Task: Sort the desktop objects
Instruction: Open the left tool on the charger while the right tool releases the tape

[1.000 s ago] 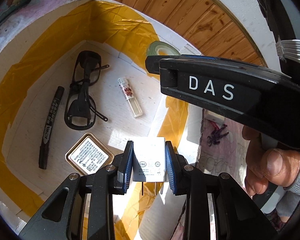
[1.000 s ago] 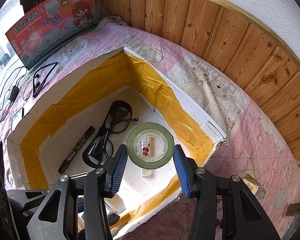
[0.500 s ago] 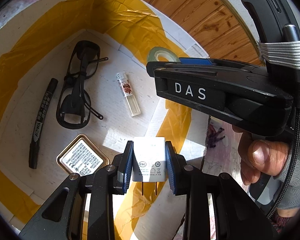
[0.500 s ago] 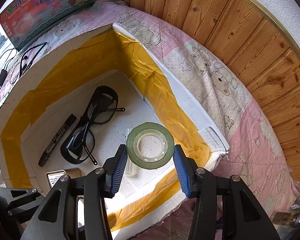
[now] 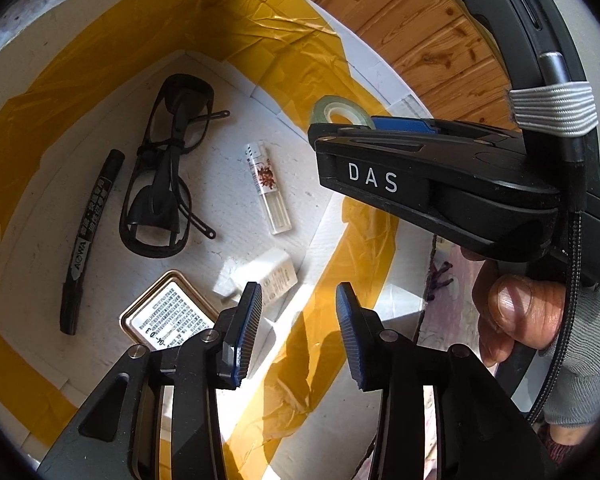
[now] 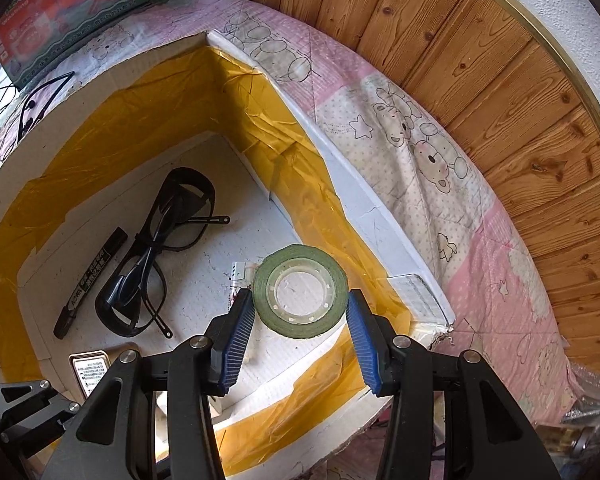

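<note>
The white charger plug [image 5: 260, 276] lies on its side on the floor of the white foam box [image 5: 384, 80], just beyond my left gripper [image 5: 298, 300]. The left jaws are opening and nothing is between them. My right gripper [image 6: 300, 300] is shut on a green tape roll [image 6: 300, 296] and holds it flat above the box's near right corner. In the left wrist view the tape roll [image 5: 338, 110] peeks out above the right tool's black body.
In the box lie black glasses [image 5: 160, 184], a black marker [image 5: 88, 240], a clear tube [image 5: 268, 188] and a gold tin [image 5: 168, 316]. A pink bear-print cloth [image 6: 440, 168] covers the table, with a toy carton [image 6: 80, 8] and cables [image 6: 32, 108] at the far left. A person's thumb [image 5: 516, 312] grips the right tool.
The left jaws have spread and the white charger plug has dropped from them onto the box floor. The right gripper has sunk toward the box with the tape roll.
</note>
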Available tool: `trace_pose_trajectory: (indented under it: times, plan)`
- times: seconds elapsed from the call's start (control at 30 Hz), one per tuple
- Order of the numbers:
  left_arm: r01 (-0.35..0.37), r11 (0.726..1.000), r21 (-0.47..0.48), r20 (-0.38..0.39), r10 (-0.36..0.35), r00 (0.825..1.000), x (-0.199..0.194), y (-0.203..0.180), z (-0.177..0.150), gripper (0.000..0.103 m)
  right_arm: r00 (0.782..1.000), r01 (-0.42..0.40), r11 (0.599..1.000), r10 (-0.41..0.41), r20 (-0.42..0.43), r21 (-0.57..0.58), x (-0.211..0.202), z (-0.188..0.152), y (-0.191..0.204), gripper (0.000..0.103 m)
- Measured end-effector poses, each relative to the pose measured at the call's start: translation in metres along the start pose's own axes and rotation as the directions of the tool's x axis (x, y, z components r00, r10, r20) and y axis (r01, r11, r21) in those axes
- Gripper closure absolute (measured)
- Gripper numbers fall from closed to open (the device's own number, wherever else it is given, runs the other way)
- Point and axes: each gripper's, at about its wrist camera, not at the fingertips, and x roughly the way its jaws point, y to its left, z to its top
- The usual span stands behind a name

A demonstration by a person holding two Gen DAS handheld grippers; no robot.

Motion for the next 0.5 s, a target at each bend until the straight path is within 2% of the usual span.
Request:
trace_pose_trajectory:
  times: [0.5]
  plan:
    - [-0.002, 1.0, -0.023, 0.023, 0.003, 1.0, -0.014, 0.009, 0.0, 0.06, 0.999, 0.032, 0.999, -0.032, -0.015, -0.006, -0.007, -0.001, 0.004, 0.049]
